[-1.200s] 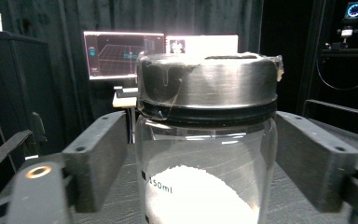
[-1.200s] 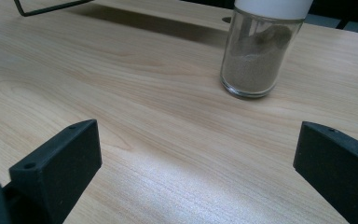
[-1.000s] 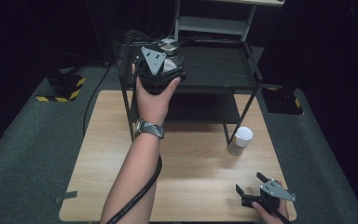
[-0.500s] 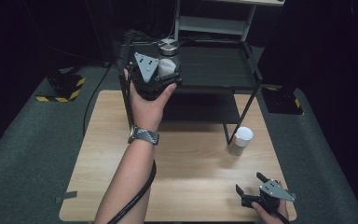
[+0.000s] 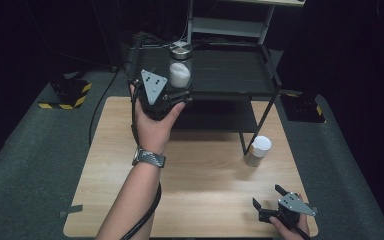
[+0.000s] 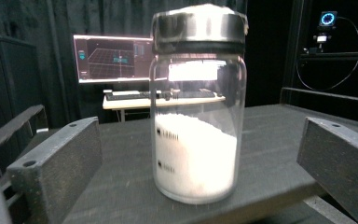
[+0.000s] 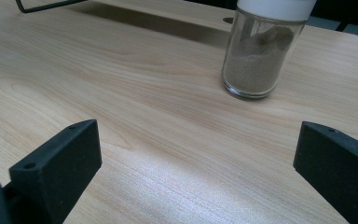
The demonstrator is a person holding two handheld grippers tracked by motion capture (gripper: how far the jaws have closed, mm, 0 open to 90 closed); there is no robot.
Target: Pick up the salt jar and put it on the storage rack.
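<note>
Jar on shelf; second jar on table (beside shelf leg).

Two jars: one of white powder, one of brown, two grippers, one shelf rack

We're seeing white powder in clear jar, silver lid; tan powder in white-capped jar at 4 o'clock; light wood-grain table; black shelf; yellow-black hazard stripes at 9 o'clock.

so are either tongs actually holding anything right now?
No. The left tongs are open around the glass jar on the black shelf, jaws clear of its sides. The right tongs are open over the table.
</note>
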